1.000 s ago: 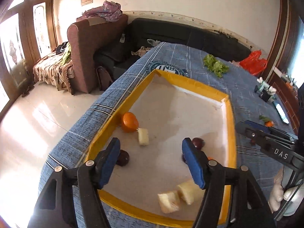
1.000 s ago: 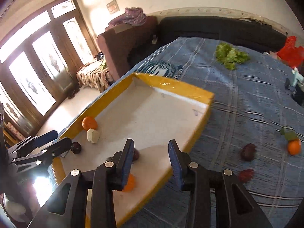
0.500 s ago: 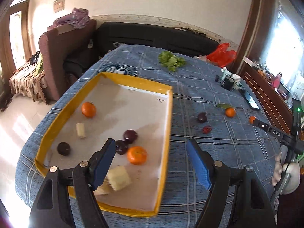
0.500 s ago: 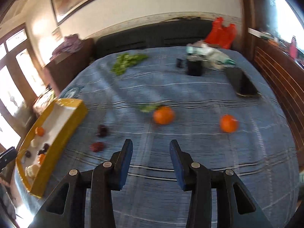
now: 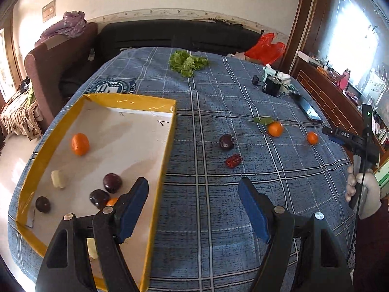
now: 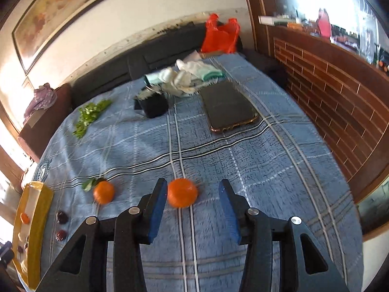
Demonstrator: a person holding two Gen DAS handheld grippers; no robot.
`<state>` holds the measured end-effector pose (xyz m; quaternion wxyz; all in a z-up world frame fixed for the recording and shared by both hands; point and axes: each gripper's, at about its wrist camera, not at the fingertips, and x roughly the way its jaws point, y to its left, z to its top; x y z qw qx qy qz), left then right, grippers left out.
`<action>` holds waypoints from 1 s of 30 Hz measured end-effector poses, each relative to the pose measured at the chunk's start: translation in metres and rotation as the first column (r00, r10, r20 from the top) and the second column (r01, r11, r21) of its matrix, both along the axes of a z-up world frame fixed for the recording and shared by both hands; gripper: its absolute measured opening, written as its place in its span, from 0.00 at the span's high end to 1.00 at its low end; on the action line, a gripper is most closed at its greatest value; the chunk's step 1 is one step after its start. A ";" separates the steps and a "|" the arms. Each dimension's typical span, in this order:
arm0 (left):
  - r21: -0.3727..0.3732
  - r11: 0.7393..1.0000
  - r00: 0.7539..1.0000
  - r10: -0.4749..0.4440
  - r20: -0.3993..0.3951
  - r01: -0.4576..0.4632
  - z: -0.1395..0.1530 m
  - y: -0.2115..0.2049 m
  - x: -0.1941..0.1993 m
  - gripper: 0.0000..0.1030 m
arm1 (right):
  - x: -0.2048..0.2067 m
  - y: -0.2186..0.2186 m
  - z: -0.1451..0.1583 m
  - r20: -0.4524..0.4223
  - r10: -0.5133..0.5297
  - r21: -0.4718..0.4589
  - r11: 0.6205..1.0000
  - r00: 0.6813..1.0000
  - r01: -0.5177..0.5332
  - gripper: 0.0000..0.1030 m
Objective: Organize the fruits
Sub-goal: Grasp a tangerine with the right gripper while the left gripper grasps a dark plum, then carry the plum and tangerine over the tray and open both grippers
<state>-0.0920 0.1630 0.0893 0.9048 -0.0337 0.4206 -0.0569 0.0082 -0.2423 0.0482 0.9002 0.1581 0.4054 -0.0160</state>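
Yellow-rimmed shallow cardboard tray [image 5: 167,146]: orange tangerine [image 5: 80,144], dark plums [image 5: 112,182], pale chunk [image 5: 58,179]. Right gripper [image 6: 193,202] jaws just widening, flanking round orange tangerine on blue plaid cloth [image 6: 182,196], unpinched. Left gripper [image 5: 193,206] spread, empty.

Both wrist views look steeply down, sharing the blue cloth [image 5: 218,206].

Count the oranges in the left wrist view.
4. In the tray: an orange by the left wall and a half-hidden orange nearer the camera. On the cloth: a leafy orange and a bare orange right of it. Others may be hidden.
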 end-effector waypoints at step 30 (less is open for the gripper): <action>0.140 0.978 0.977 -0.134 -0.164 0.158 -0.076 -0.086 0.141 0.75 | 0.009 0.033 -0.015 0.058 0.117 -0.014 0.993 0.991 -0.117 0.63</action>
